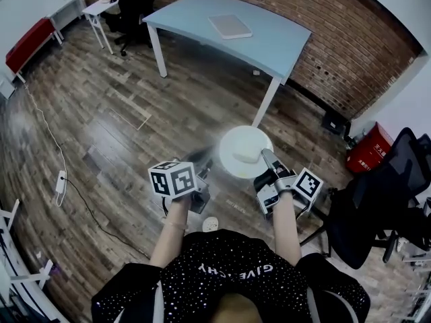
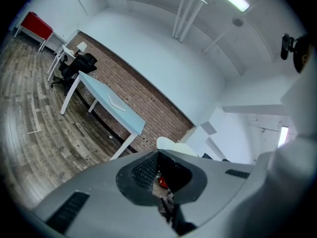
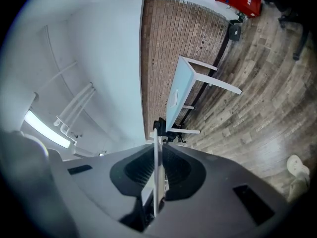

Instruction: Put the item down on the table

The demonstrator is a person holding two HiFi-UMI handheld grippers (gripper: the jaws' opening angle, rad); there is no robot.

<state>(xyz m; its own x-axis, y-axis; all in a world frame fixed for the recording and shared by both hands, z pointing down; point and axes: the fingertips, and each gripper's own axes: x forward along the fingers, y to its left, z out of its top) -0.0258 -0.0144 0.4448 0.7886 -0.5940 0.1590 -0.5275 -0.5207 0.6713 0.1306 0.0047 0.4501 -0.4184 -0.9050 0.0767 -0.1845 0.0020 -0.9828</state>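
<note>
Carrying white plate [image 1: 237,142] over floor [image 1: 121,113], well short of far blue table [image 1: 195,19]; right gripper [image 1: 268,159] pinches its right rim; left gripper [image 1: 202,168] at left rim, jaws nearly together, grip unclear; keep plate level, both hands in step, land it on bare tabletop.

All three views toward table [image 1: 269,46]

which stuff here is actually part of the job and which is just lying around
Part of the job:
white plate, held by its rim in the right tool
blue table, where the plate goes

Just lying about:
flat white pad on that table
black office chair
red box
power strip
</note>
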